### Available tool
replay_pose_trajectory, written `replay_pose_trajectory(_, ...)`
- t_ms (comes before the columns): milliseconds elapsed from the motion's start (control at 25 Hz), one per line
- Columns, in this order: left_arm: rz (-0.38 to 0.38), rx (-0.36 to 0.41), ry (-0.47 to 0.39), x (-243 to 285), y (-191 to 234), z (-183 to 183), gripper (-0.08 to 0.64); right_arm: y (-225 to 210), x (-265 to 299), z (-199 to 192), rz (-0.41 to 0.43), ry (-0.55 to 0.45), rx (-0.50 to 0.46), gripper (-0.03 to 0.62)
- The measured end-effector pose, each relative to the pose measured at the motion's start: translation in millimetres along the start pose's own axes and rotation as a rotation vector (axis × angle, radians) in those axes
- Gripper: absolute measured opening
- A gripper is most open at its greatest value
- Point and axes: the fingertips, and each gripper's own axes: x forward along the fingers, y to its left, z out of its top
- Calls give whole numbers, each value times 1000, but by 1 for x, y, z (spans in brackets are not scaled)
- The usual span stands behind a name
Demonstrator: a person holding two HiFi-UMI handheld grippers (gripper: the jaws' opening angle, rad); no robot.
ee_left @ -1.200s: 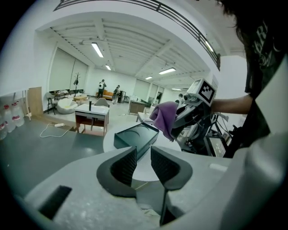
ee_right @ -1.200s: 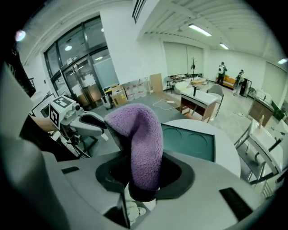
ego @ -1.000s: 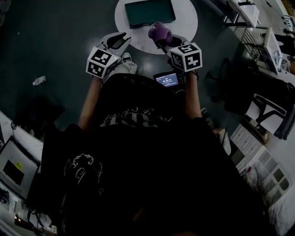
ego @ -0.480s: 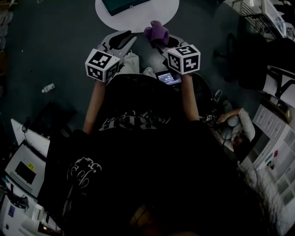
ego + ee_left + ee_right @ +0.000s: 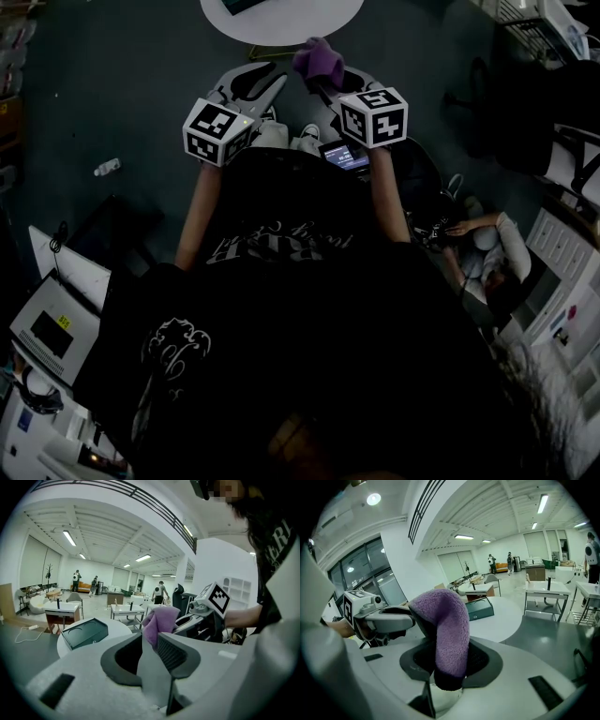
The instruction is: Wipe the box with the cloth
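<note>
In the head view, the right gripper pinches a fuzzy purple cloth, bunched upward, near a round white table; the left gripper is beside it. The left gripper view shows ribbed jaws parted and empty, and a flat, dark-green rectangular box on the table. The right gripper view shows the fleecy cloth clamped between dark pads

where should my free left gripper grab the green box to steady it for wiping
The dark green box lies flat and low on the round white table. The open left gripper should probably come down from above at one short end, jaws straddling the side walls. That keeps the top free for the purple cloth in the right gripper.
</note>
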Motion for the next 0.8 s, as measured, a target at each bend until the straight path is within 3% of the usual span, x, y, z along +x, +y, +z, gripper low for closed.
replay_pose_trajectory(800, -81, 54, -5, -14, 21, 5, 100, 3, 5, 19, -117, -20, 5, 107)
